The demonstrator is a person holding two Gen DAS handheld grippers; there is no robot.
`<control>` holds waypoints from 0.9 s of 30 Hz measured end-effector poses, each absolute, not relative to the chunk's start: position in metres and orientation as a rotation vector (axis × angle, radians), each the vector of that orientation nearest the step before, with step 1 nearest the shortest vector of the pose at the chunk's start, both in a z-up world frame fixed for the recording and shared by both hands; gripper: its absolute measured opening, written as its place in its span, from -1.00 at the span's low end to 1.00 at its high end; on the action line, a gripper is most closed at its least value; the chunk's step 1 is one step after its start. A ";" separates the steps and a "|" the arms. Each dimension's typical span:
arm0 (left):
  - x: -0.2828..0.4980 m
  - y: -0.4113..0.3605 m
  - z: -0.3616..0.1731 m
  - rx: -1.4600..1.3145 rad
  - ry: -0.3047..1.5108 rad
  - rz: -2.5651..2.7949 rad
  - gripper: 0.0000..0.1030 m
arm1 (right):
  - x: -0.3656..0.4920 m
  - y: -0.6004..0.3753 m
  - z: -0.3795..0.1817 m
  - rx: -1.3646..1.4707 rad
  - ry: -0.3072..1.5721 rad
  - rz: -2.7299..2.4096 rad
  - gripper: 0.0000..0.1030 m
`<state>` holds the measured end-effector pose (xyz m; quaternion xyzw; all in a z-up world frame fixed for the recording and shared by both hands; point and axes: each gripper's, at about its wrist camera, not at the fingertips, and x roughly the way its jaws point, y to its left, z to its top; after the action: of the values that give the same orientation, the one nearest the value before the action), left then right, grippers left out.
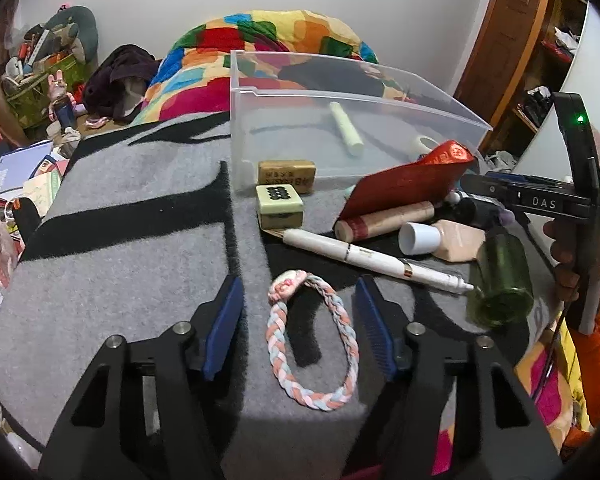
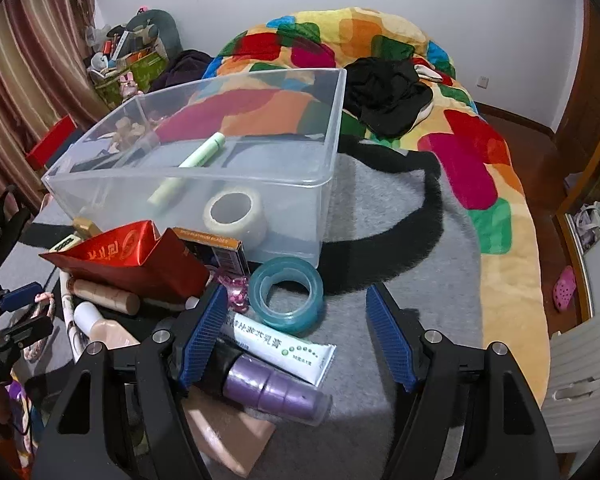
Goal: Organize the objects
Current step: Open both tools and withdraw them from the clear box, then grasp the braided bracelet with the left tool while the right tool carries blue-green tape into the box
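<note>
A clear plastic bin (image 1: 260, 116) (image 2: 300, 208) stands on the grey and black blanket and holds a pale green tube (image 1: 346, 128) (image 2: 188, 168) and a white tape roll (image 2: 236, 212). My left gripper (image 1: 300, 300) is open, its fingers either side of a pink, blue and white braided bracelet (image 1: 312, 336) lying on the blanket. My right gripper (image 2: 294, 312) is open above a blue tape roll (image 2: 286, 296), a white tube (image 2: 280, 346) and a purple bottle (image 2: 276, 394). The right gripper also shows in the left wrist view (image 1: 532, 200).
Loose items lie in front of the bin: a green mahjong tile (image 1: 280, 206), a gold block (image 1: 286, 176), a red packet (image 1: 408, 180) (image 2: 128, 258), a white pen (image 1: 372, 260), a green jar (image 1: 500, 284), cosmetic bottles (image 1: 440, 236). A multicoloured quilt (image 2: 480, 152) lies behind.
</note>
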<state>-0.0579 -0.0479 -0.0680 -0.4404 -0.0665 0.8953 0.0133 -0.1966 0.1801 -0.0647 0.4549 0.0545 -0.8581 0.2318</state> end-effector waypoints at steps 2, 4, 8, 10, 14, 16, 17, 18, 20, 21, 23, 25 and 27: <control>-0.058 -0.049 -0.069 -1.355 -0.207 2.805 0.05 | -0.197 0.179 -0.065 1.256 0.147 -2.355 0.22; -0.058 -0.050 -0.070 -1.342 -0.199 2.825 -0.05 | -0.199 0.178 -0.067 1.267 0.146 -2.344 0.09; -0.056 -0.055 -0.070 -1.329 -0.216 2.828 -0.49 | -0.202 0.175 -0.070 1.290 0.132 -2.315 -0.30; -0.055 -0.059 -0.069 -1.325 -0.249 2.817 -0.71 | -0.202 0.175 -0.070 1.289 0.127 -2.316 -0.29; -0.052 -0.066 -0.067 -1.318 -0.292 2.817 -0.73 | -0.196 0.178 -0.068 1.272 0.125 -2.333 -0.30; -0.050 -0.066 -0.064 -1.306 -0.292 2.827 -0.73 | -0.192 0.182 -0.064 1.260 0.106 -2.339 -0.30; -0.049 -0.066 -0.061 -1.295 -0.292 2.833 -0.74 | -0.190 0.184 -0.061 1.250 0.098 -2.344 -0.30; -0.048 -0.066 -0.057 -1.280 -0.288 2.840 -0.74 | -0.189 0.186 -0.058 1.239 0.093 -2.348 -0.30; -0.048 -0.066 -0.050 -1.254 -0.283 2.853 -0.74 | -0.185 0.190 -0.048 1.206 0.086 -2.366 -0.30; -0.048 -0.066 -0.046 -1.238 -0.282 2.858 -0.74 | -0.183 0.191 -0.044 1.192 0.083 -2.373 -0.30; -0.050 -0.066 -0.037 -1.208 -0.281 2.871 -0.74 | -0.180 0.193 -0.033 1.154 0.076 -2.387 -0.30; -0.051 -0.066 -0.029 -1.177 -0.288 2.878 -0.74 | -0.177 0.193 -0.023 1.121 0.069 -2.397 -0.30; -0.054 -0.066 -0.021 -1.147 -0.296 2.888 -0.74 | -0.174 0.192 -0.014 1.092 0.061 -2.403 -0.30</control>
<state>-0.0545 -0.0664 -0.0206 -0.3675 -0.0948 0.9251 0.0101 -0.1738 0.1917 -0.0141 0.4006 0.0223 -0.8817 0.2482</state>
